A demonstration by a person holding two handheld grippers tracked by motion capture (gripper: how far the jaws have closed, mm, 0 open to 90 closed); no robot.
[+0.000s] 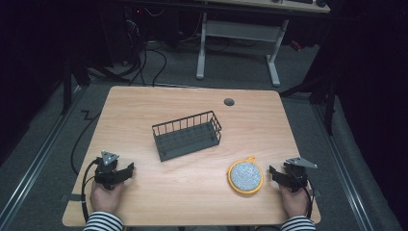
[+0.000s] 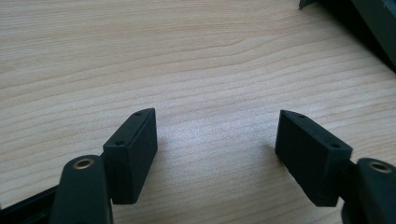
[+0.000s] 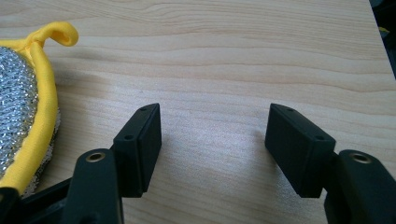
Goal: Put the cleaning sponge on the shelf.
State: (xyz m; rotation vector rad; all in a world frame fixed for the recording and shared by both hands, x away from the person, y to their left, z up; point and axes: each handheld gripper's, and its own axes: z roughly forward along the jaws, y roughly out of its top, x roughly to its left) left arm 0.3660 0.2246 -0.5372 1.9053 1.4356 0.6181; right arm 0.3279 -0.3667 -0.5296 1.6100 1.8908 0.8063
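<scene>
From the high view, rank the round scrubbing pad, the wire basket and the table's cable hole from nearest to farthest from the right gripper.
From the right gripper:
1. Round scrubbing pad, just beside its jaws, toward the table's middle.
2. Wire basket, at the table's centre.
3. Cable hole, near the far edge.

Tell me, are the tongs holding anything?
No. The left tongs and the right tongs are both open over bare table. The round scrubber lies beside the right ones, untouched.

A round scouring pad (image 1: pixel 245 176), silver mesh with yellow rim and loop, lies flat; just left of the right tool (image 1: pixel 275 174), untouched.
</scene>
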